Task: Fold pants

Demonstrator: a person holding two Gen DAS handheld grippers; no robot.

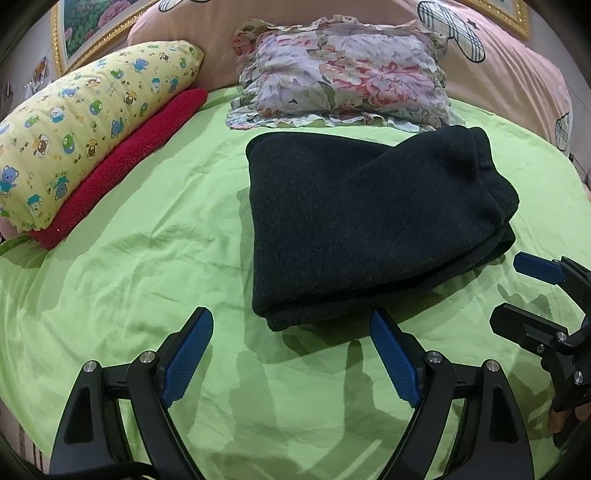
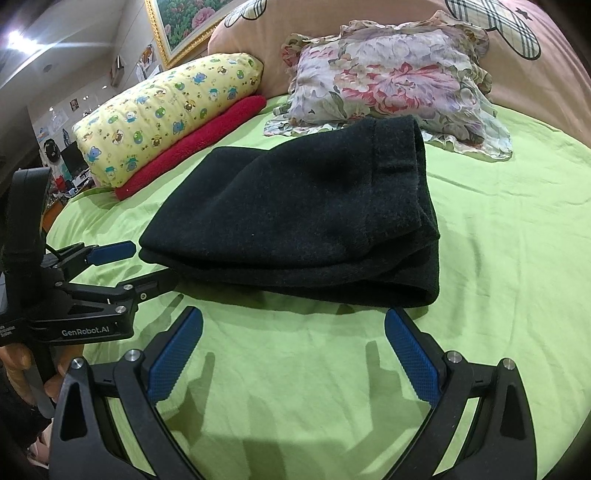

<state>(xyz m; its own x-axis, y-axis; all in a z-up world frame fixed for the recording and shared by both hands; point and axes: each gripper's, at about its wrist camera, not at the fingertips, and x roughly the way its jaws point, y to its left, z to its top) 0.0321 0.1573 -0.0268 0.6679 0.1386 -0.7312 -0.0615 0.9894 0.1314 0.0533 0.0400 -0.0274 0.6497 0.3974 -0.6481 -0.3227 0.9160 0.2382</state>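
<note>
Pants lie folded on the green sheet, just below the floral pillow. My left gripper and right gripper gape wide, empty, near the pants' closest edge. Looks finished; I avoid snagging layers.

Folded pants lie in a stack near the middle of a bed, with a frilled pillow just behind them and a large cushion behind that at the head. To the left, well apart from the pants, a printed bolster rests on a rolled towel. A framed picture hangs at the far left. The left tongs hover before the pants' near edge, the right tongs alongside them, both clear of the fabric
</note>
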